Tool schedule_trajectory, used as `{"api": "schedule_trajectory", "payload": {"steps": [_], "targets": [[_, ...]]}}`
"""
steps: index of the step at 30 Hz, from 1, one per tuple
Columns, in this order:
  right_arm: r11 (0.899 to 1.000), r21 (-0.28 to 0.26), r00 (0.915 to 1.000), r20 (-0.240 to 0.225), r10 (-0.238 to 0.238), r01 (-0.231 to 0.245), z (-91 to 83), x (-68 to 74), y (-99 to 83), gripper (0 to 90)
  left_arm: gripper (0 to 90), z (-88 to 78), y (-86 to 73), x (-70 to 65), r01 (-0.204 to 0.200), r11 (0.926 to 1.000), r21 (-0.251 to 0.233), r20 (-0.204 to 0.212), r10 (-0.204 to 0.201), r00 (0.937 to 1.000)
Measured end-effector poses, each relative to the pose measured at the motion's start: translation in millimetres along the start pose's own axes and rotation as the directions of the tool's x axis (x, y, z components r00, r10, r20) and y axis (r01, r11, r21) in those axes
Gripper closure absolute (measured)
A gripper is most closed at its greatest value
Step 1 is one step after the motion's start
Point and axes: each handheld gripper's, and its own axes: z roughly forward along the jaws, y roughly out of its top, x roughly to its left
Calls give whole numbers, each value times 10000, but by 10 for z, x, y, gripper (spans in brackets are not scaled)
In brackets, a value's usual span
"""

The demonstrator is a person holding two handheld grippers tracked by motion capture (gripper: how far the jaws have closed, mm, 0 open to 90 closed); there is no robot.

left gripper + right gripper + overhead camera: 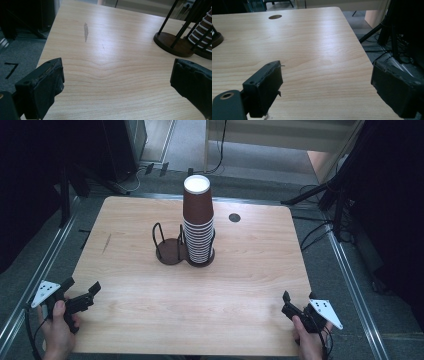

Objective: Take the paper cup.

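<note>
I hold my left gripper (80, 292) over the near left corner of the table (250, 285), its jaws spread wide with nothing but bare wood between them. My right gripper (298, 302) sits over the near right corner, and its jaws also stand wide apart and empty, as the right gripper view makes plain.

The stack of paper cups (198, 222) stands well apart from both grippers, a little toward the far edge from the middle of the table. It is a tall column of brown cups nested mouth down, white rims showing as stripes low on the stack, and it fills the right-hand ring of the dark wire cup holder (169, 251). The left-hand ring of that holder stands empty beside it, only its round base and upright wires showing. In the left gripper view I see the holder's base and wires at the far right, with the striped foot of the stack just behind them.

As I judge it, the work with the cups has not begun: no cup is lifted off, none stands loose on the table, and neither gripper is near the stack. Everything is left to do: reach in from the near edge, close on the top cup, draw it clear of the column and set it down, most likely into the empty ring.
</note>
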Motion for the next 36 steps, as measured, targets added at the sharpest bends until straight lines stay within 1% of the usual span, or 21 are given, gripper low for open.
{"api": "schedule_trajectory", "payload": {"steps": [3,4,5,6,7,8,9,12,13,14,17,19,21,24,26,27,28,29,31,34,36], "targets": [[10000,-17,10000,-7,-28,28,-5,13,3,123,0,3,-2,-2,-68,10000,41,19,68,10000],[9999,28,9999,76,-132,132,0,19,7,122,0,4,-1,-1,-52,10000,67,0,52,10000],[9996,66,9996,3,-286,286,1,34,23,111,0,8,-1,1,60,10000,48,-17,-60,10000],[9996,66,9996,3,-286,286,1,34,23,111,0,8,-1,1,60,10000,48,-17,-60,10000],[9995,120,9990,-344,-298,302,-4,50,45,73,0,20,5,12,124,9999,53,-91,-124,9999],[9995,120,9990,-344,-298,302,-4,50,45,73,0,20,5,12,124,9999,53,-91,-124,9999],[9993,172,9977,-593,-317,328,-2,65,76,45,0,27,8,16,156,9998,77,-134,-155,9998],[9992,77,9974,-604,-382,388,-1,79,115,31,0,39,8,13,223,9997,51,-323,-221,9992],[9995,32,9974,-652,-317,320,-11,98,159,23,0,37,8,14,225,9997,29,-344,-224,9992],[9995,7,9977,-600,-329,330,-16,111,181,23,0,38,9,16,247,9997,37,-345,-246,9991],[9994,-41,9973,-657,-335,333,-30,130,224,23,0,38,6,10,134,9999,68,-294,-132,9995],[9996,-190,9974,-686,-216,203,-50,157,300,24,0,36,3,0,46,10000,85,-265,-43,9996],[9995,-274,9978,-628,-197,180,-62,181,358,24,0,35,0,-3,62,9999,93,-266,-59,9996],[9988,-454,9971,-719,-236,203,-69,218,436,24,0,34,-2,0,134,9999,89,-279,-131,9995],[9982,-559,9971,-721,-244,204,-70,230,460,24,0,37,-1,-1,93,9999,107,-312,-90,9995],[9982,-585,9968,-779,-179,134,-72,248,485,24,0,39,-1,-4,76,9999,121,-323,-72,9995],[9970,-752,9962,-837,-258,195,-78,286,529,25,0,41,-2,-8,88,9999,111,-341,-84,9994],[9970,-752,9962,-837,-258,195,-78,286,529,25,0,42,-1,-10,90,9999,133,-364,-85,9993],[9966,-716,9943,-949,-482,415,-75,346,584,37,0,44,-1,-12,72,9998,176,-379,-65,9993],[9967,-666,9939,-968,-519,456,-51,407,633,41,0,43,-2,-27,-60,9998,194,-472,69,9989],[9970,-645,9937,-1006,-487,423,-41,424,649,42,0,41,-6,-36,-139,9996,243,-412,149,9990]]}}
